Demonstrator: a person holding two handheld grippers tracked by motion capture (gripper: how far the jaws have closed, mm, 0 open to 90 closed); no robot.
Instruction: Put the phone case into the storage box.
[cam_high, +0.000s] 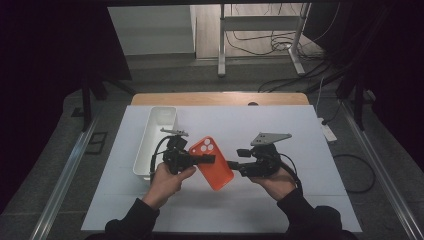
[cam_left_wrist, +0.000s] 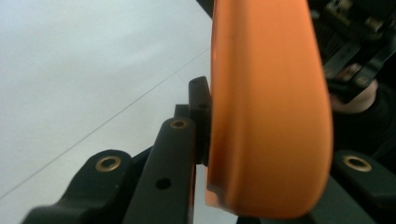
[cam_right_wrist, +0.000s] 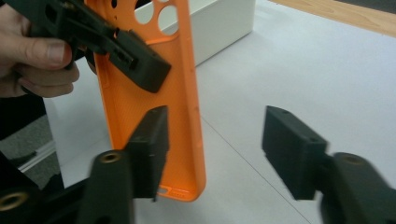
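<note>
While left tongs (cam_high: 207, 159) clamp the phone case (cam_high: 212, 162), hiding one pad, right tongs (cam_right_wrist: 215, 149) gape empty.

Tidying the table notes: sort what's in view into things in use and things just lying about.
In use:
- orange phone case, clamped by the left gripper
- right gripper, jaws open beside the case

Lying about:
- white bin
- white sheet on the table

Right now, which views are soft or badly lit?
High view: white table bright, surroundings nearly black, orange phone case sharp. Left gripper view: the case sits too close and blurs, as do that gripper's fingers. Right gripper view: right gripper in the foreground smeared; case crisp.
</note>
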